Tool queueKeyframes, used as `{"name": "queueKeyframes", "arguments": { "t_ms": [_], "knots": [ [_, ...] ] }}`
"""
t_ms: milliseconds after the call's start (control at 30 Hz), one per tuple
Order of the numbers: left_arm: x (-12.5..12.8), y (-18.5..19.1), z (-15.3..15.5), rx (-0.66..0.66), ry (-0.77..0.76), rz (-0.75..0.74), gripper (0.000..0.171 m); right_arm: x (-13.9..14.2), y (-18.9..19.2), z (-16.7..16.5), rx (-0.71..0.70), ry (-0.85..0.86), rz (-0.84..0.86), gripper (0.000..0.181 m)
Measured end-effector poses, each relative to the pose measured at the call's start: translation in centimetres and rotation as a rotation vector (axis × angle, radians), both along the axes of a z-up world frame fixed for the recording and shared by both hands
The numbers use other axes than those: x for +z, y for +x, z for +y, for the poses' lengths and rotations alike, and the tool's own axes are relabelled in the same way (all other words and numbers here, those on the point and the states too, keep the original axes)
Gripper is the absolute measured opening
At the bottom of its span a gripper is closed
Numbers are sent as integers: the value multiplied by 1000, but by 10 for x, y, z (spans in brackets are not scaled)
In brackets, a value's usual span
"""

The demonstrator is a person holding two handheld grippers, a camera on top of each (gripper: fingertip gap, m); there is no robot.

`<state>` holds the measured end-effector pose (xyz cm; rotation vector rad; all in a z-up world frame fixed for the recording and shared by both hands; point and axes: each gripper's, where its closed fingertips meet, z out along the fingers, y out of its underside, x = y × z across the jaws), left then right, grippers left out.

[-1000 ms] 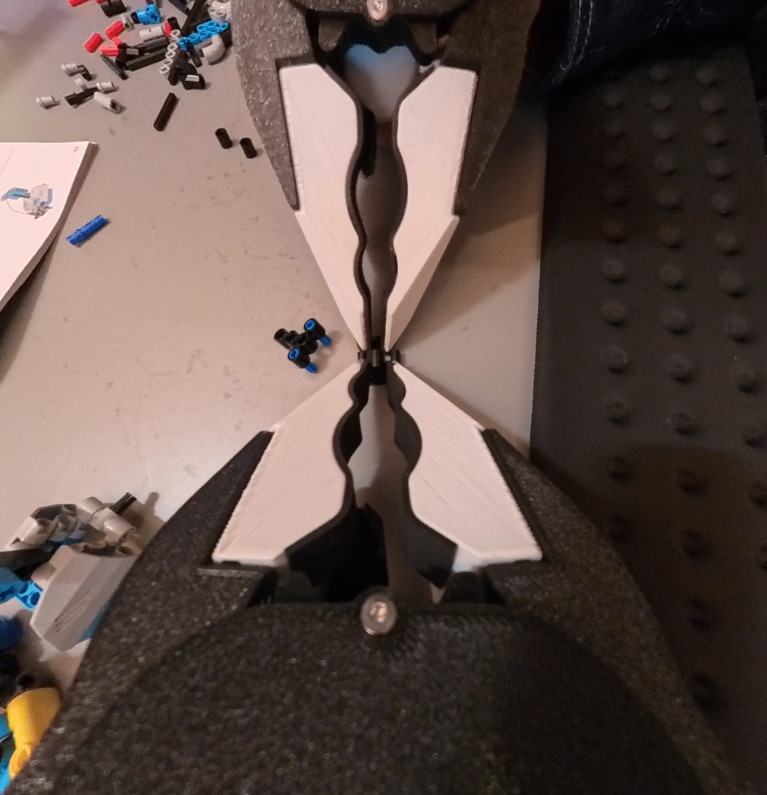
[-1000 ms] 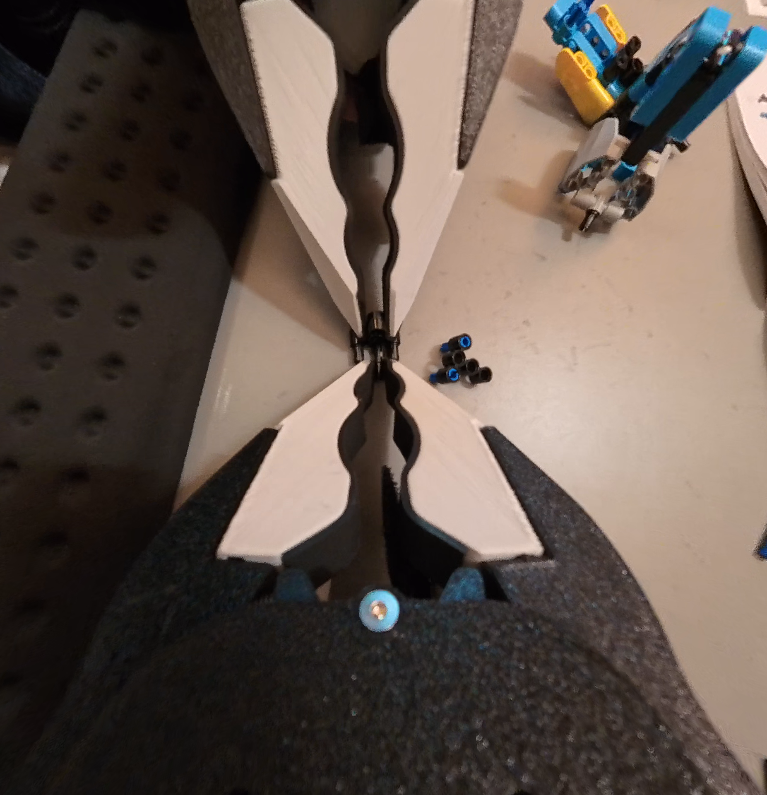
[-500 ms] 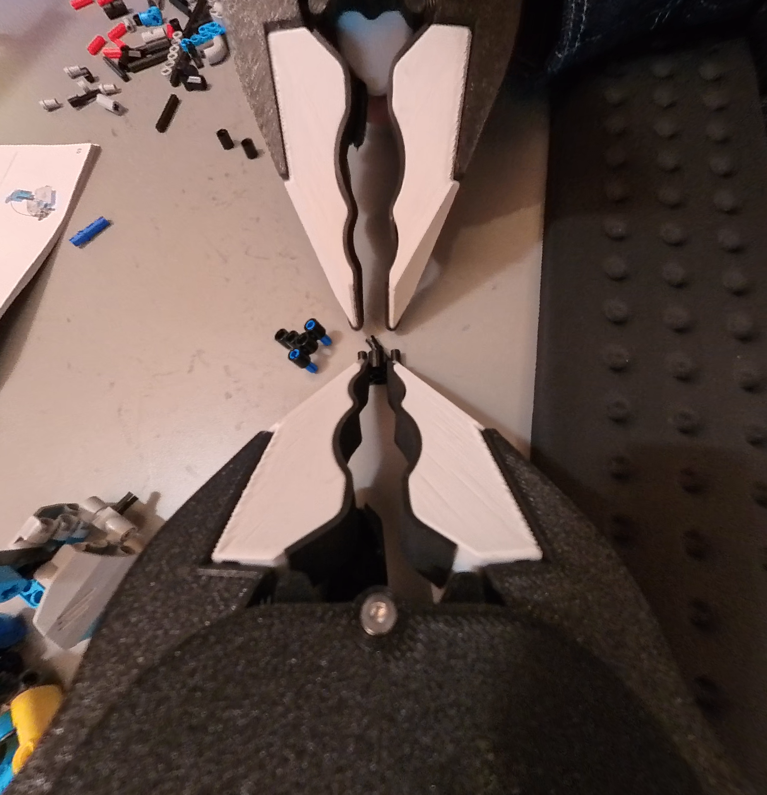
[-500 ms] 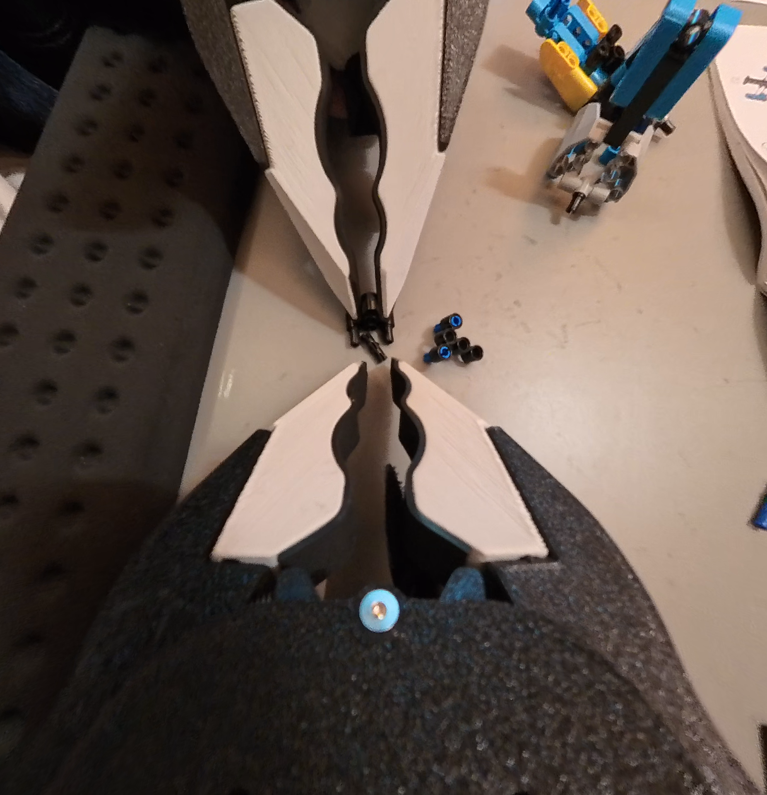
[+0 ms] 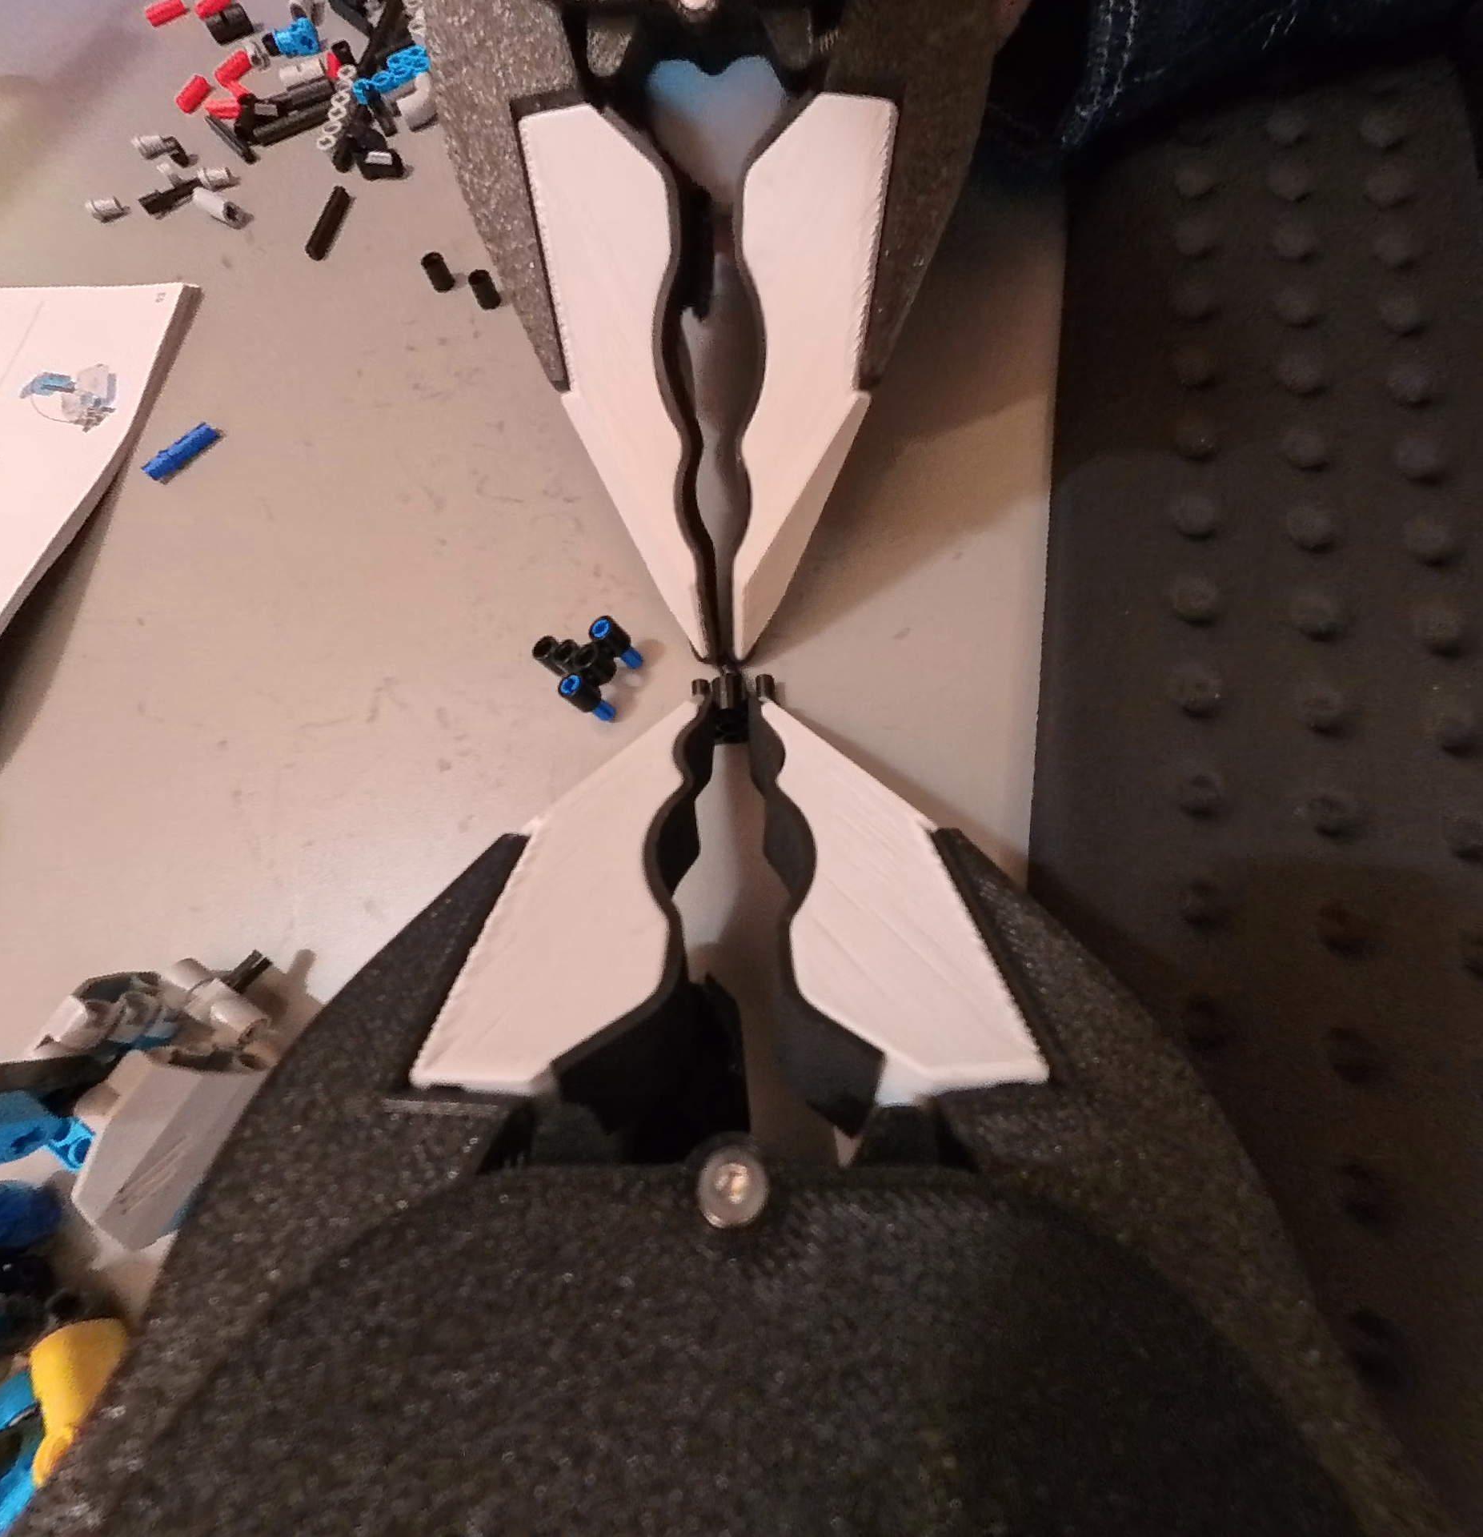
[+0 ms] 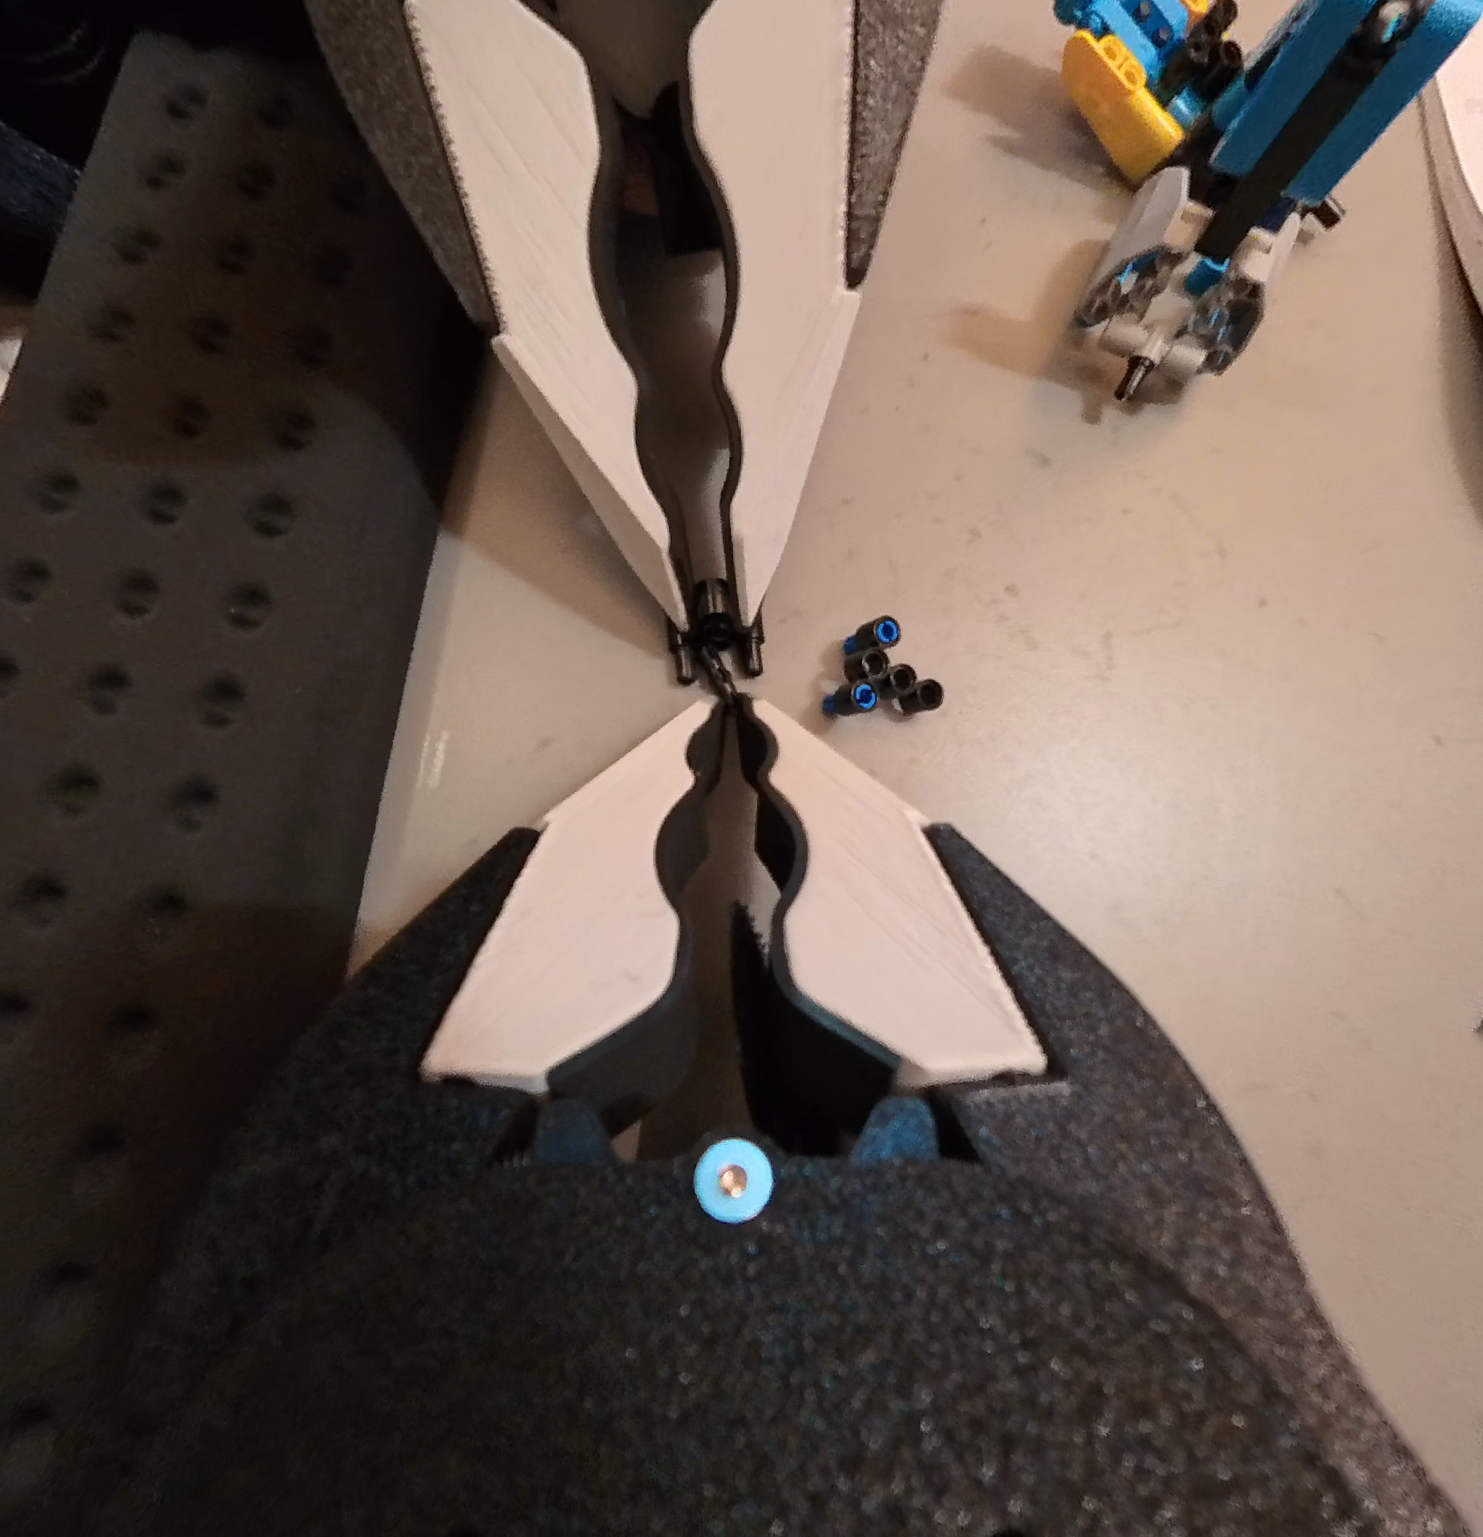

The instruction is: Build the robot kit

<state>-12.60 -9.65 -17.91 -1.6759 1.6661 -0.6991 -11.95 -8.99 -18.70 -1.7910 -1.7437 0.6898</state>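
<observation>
Beside left tool [image 5: 728, 707]: black-blue connector cluster [image 5: 586, 665], studded mat [image 5: 1270, 582].

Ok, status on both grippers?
Left gripper shut on black connector. Right gripper shut on its pin. Loose pegs beside, apart.

Hobby table [image 5: 305, 748]: loose building-toy parts [image 5: 305, 83], instruction booklet [image 5: 48, 416].

Dim, warm indoor light, falling from above onto the beige table [image 5: 322, 748]. Soft shadows beneath the white fingers [image 6: 771, 316]. Slight motion blur there. Wide-angle bending toward the edges; gripper housing nearest the lens soft, dark. No glare beyond faint sheen at table's edge.
</observation>
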Motion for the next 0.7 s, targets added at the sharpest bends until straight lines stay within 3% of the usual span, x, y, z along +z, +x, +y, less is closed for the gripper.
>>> {"name": "queueKeyframes", "arguments": {
  "t_ms": [467, 700],
  "knots": [
    [0, 0, 0, 13, 8, 1, 8, 1, 2, -2, -167, -5, -25, 1],
    [0, 0, 0, 14, 5, 0, 8, 1, 4, 2, -176, 55, -59, 1]
  ]
}}
